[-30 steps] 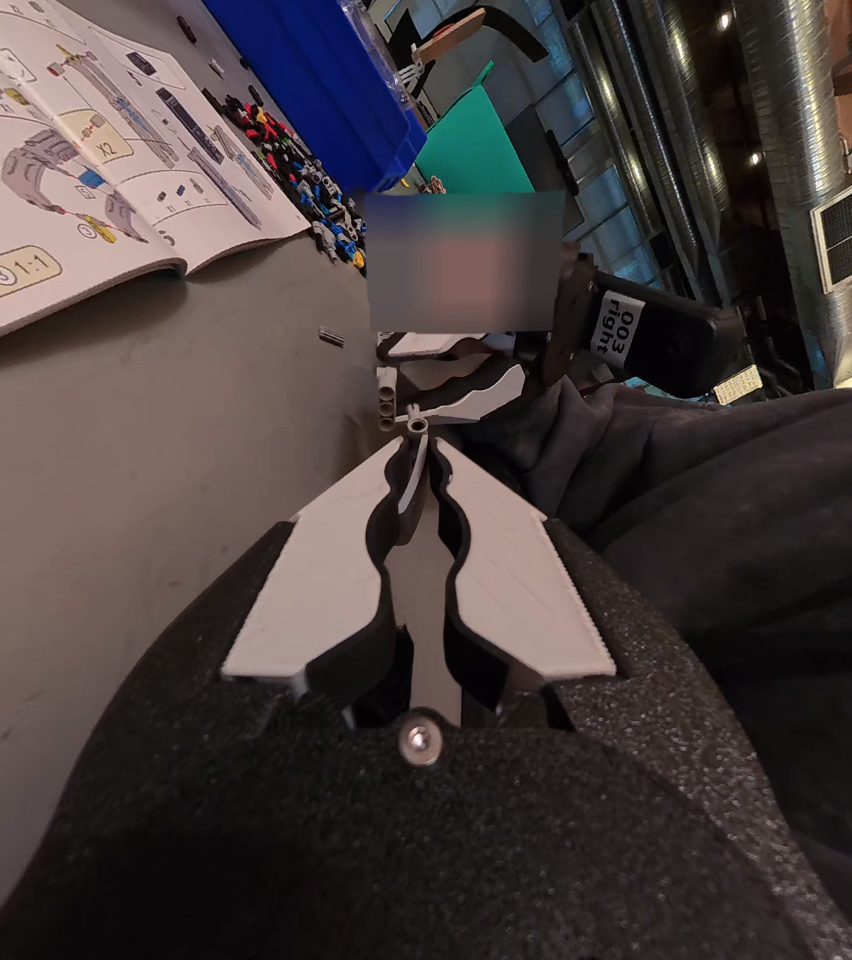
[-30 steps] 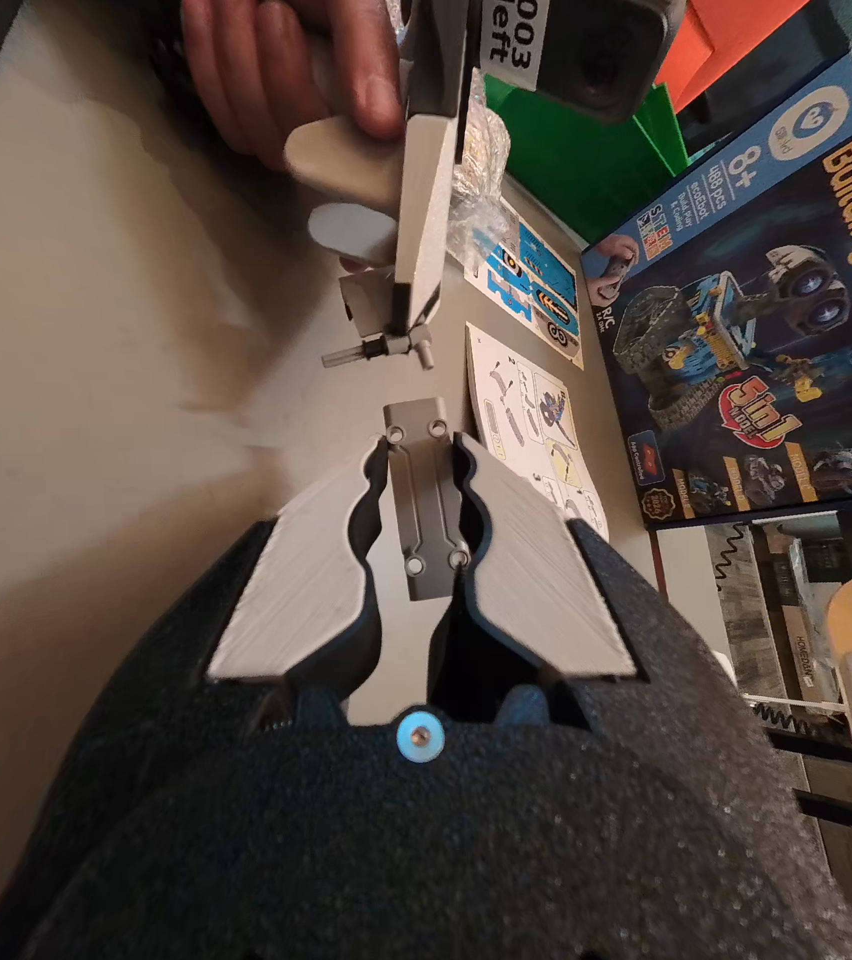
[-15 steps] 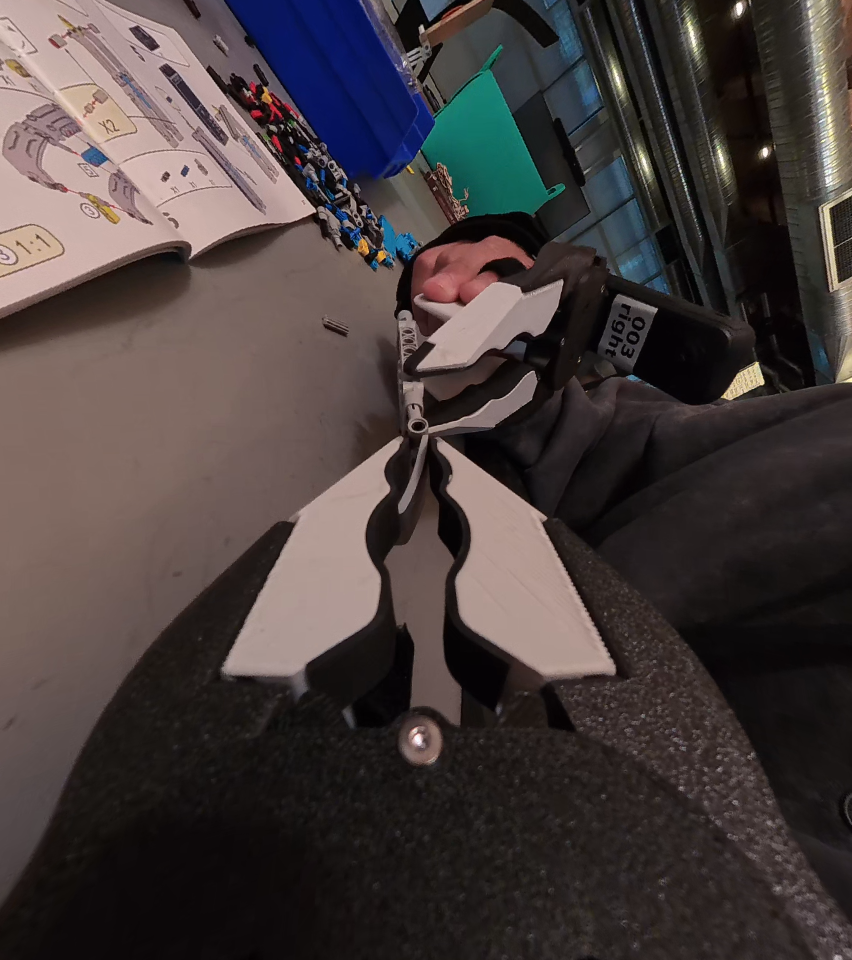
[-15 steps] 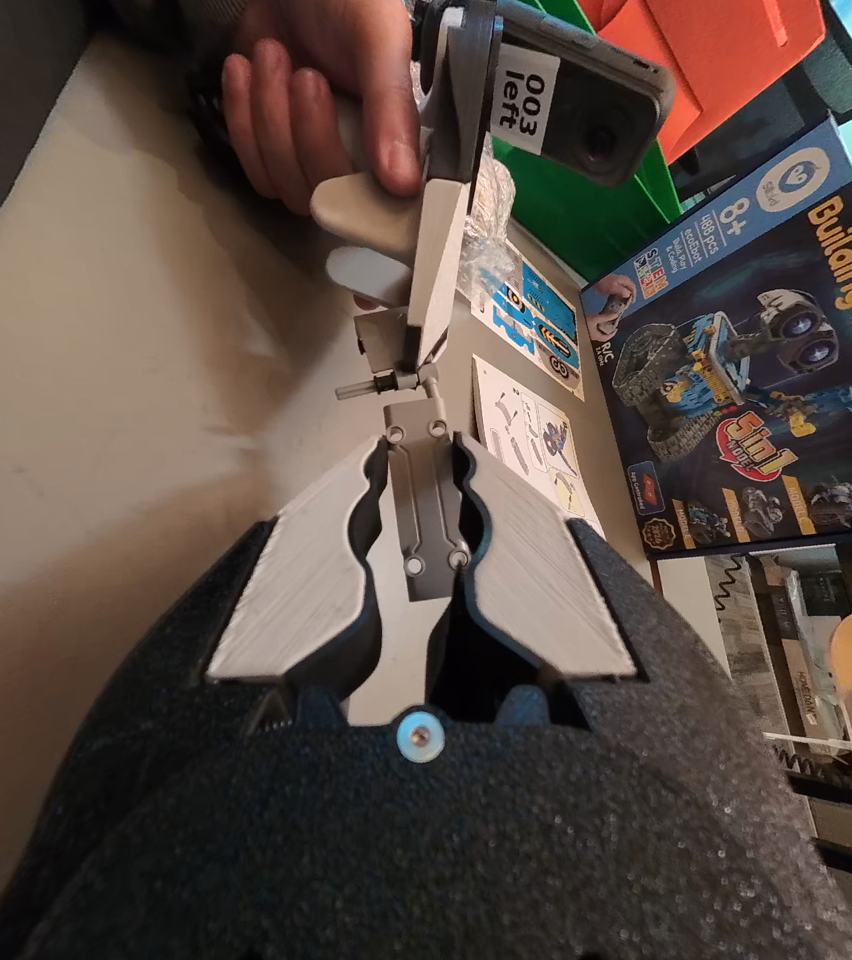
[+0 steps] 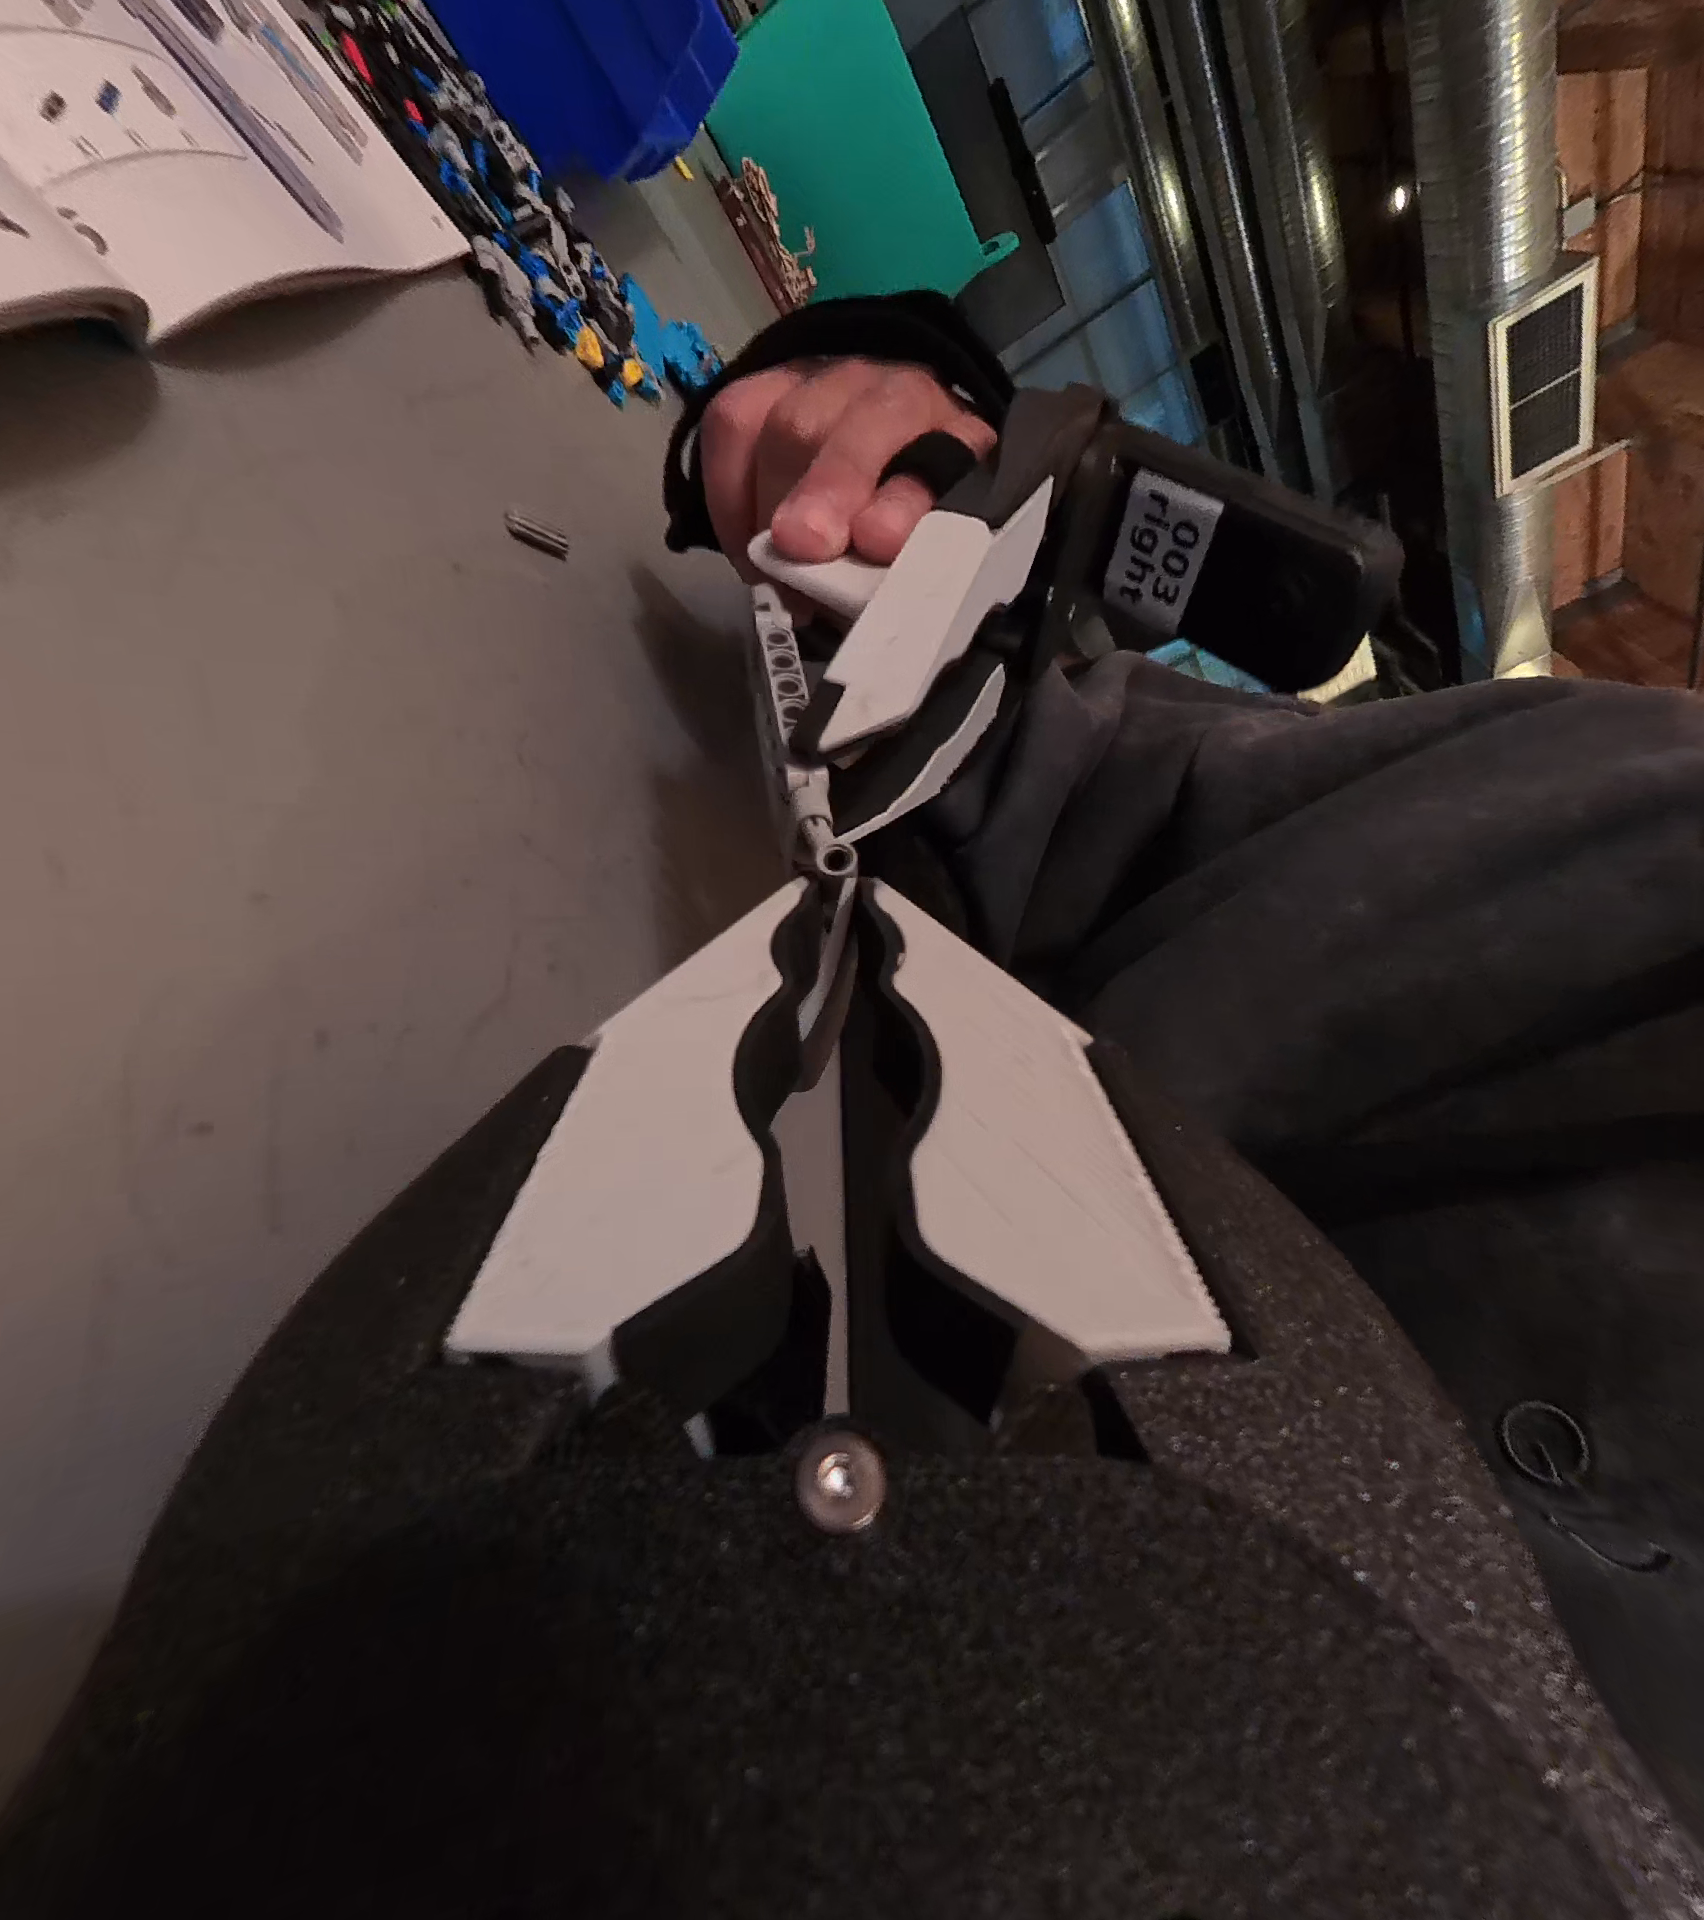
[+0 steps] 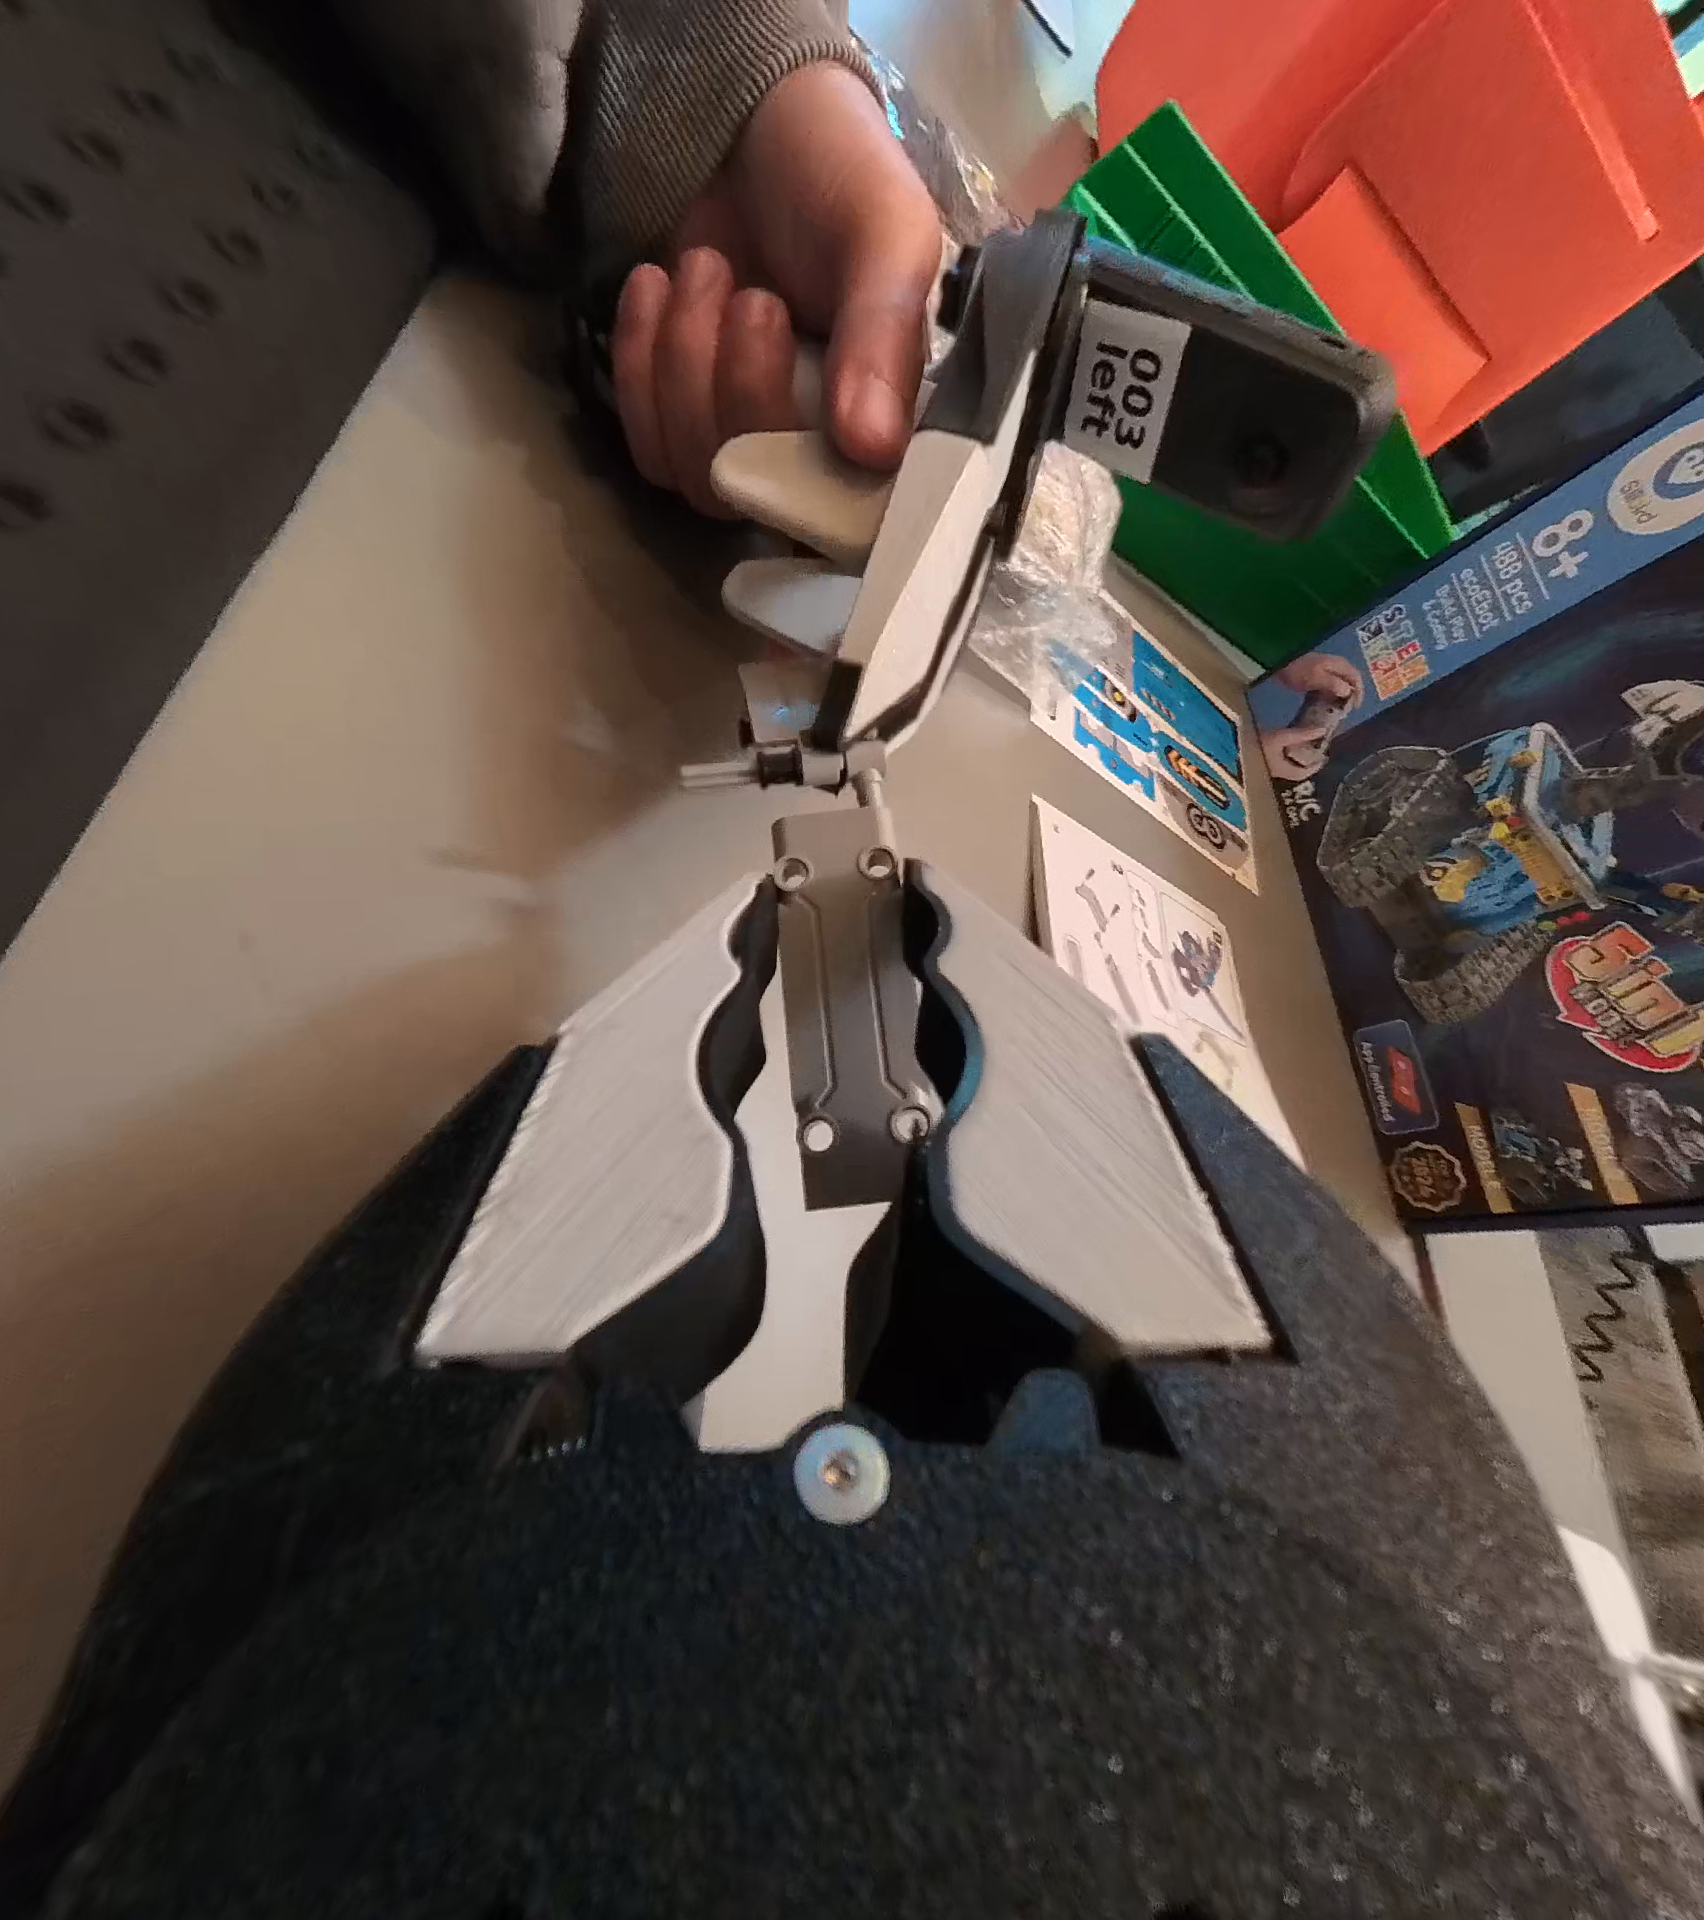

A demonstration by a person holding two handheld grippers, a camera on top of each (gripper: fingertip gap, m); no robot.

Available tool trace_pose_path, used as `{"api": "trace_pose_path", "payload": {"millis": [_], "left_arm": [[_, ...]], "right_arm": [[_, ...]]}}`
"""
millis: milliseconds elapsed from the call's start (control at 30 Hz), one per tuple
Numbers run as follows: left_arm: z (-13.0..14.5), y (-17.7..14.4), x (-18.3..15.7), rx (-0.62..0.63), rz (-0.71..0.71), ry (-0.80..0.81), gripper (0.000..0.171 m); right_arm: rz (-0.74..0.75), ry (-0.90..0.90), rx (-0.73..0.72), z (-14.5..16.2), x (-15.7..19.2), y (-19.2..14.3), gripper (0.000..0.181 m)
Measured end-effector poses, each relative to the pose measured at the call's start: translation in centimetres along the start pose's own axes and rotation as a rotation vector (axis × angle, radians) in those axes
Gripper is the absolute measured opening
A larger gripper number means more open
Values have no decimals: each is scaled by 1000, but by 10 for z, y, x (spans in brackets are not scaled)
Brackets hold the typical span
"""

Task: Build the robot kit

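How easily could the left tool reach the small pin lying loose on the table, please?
Probably not as it stands: the table leaves the way to the pin free, but the left tool is shut on a grey connector.

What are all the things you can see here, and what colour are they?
Flat grey piece: one, grey, clamped in the right gripper.
Small connector with pins: one, grey, held in the left gripper, one pin against the flat piece's top.
Instruction booklet: one, white, open on the table.
Loose building pieces: many, mixed colours, beside the blue bin.
Toy box: one, dark blue, on the table's right.
Sticker sheet: one, blue and white, by the box.
Table: one, grey.
Left gripper: grey fingers, shut.
Right gripper: grey fingers, shut.
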State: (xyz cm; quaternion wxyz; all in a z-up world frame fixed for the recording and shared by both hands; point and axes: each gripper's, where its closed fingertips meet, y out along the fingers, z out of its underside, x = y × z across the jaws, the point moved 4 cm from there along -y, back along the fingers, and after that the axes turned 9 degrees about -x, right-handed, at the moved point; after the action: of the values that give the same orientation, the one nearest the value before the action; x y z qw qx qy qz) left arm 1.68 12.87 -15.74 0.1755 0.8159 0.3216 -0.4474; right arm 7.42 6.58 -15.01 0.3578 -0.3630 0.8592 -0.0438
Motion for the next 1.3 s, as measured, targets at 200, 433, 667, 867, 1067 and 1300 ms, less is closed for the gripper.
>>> {"api": "trace_pose_path", "payload": {"millis": [200,433,667,867,1067,1300], "left_arm": [[11,3,-12,80,103,-22,3],[13,4,-33,88,284,-61,3],[17,2,-58,95,485,-48,4],[14,7,-42,67,379,-69,3],[19,11,-44,100,333,57,3],[24,19,-36,124,147,421,3]], "right_arm": [[-119,76,-114,-6,11,1,22],[-211,334,-309,-24,10,-7,22],[-259,456,-483,-49,11,-11,23],[-264,518,-633,-63,3,-24,0],[-160,464,-418,-33,-14,-31,0],[-367,795,-341,-25,1,-23,26]]}}
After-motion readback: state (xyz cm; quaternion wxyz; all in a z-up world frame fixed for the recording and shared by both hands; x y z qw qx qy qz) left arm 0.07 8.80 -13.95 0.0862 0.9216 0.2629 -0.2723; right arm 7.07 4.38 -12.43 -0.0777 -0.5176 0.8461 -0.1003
